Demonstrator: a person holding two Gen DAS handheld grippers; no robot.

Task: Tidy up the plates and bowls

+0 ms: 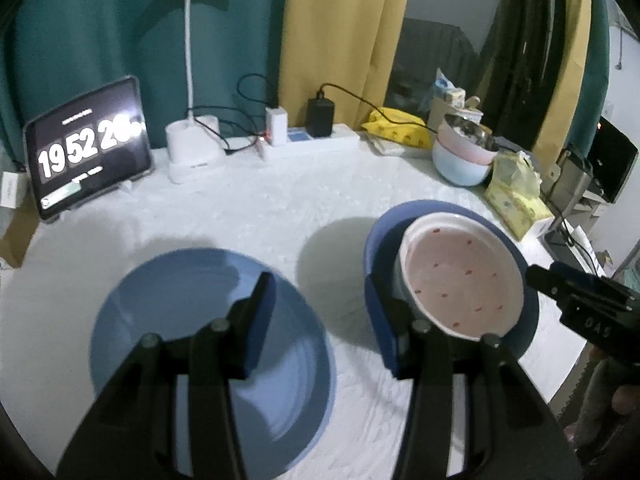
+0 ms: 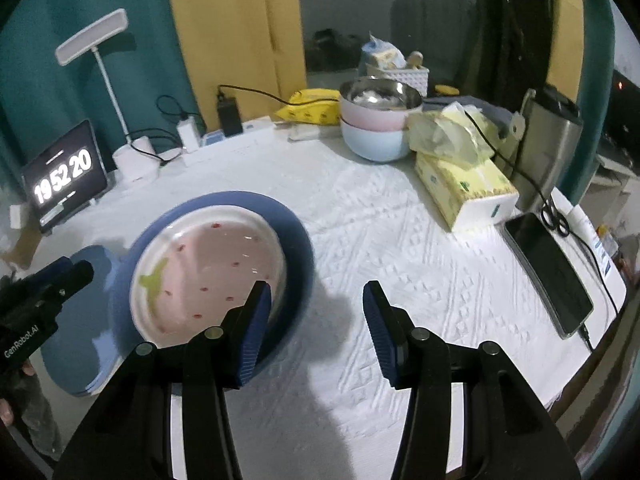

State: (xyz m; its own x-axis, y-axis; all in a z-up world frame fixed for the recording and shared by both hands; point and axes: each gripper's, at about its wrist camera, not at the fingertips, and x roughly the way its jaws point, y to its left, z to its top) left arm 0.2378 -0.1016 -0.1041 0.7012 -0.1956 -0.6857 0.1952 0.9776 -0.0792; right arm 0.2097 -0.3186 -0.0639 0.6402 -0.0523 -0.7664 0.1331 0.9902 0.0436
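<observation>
Left wrist view: your left gripper (image 1: 320,300) is sitting partly open with nothing between the jaws. Its left finger is hanging over the light blue plate (image 1: 168,320); its right finger is overlapping the near-left rim of the dark blue plate (image 1: 378,240). Can't tell whether either is touching. The pink strawberry dish (image 1: 464,276) is sitting inside the dark blue plate, tilted toward its right side. Your right gripper (image 1: 540,274) is coming in from the right edge, its tip just beside the dish rim. Behind on the white tablecloth (image 1: 260,208): tablet clock (image 1: 88,148), desk lamp (image 1: 192,144), power strip (image 1: 316,142), stacked pastel bowls (image 1: 464,156), tissue pack (image 1: 516,200).

Right wrist view: your right gripper (image 2: 316,300) is partly open, jaws empty, only tablecloth (image 2: 400,232) showing in the gap. Its left finger is overlapping the near-right edge of the dark blue plate (image 2: 296,240) and the strawberry dish (image 2: 208,272); contact unclear. The light blue plate (image 2: 80,340) is lying just left, partly under the dark one. Your left gripper (image 2: 80,270) is showing at the left edge beside it. Stacked bowls (image 2: 376,128), tissue pack (image 2: 468,188), phone (image 2: 548,276) are standing well clear to the right.
</observation>
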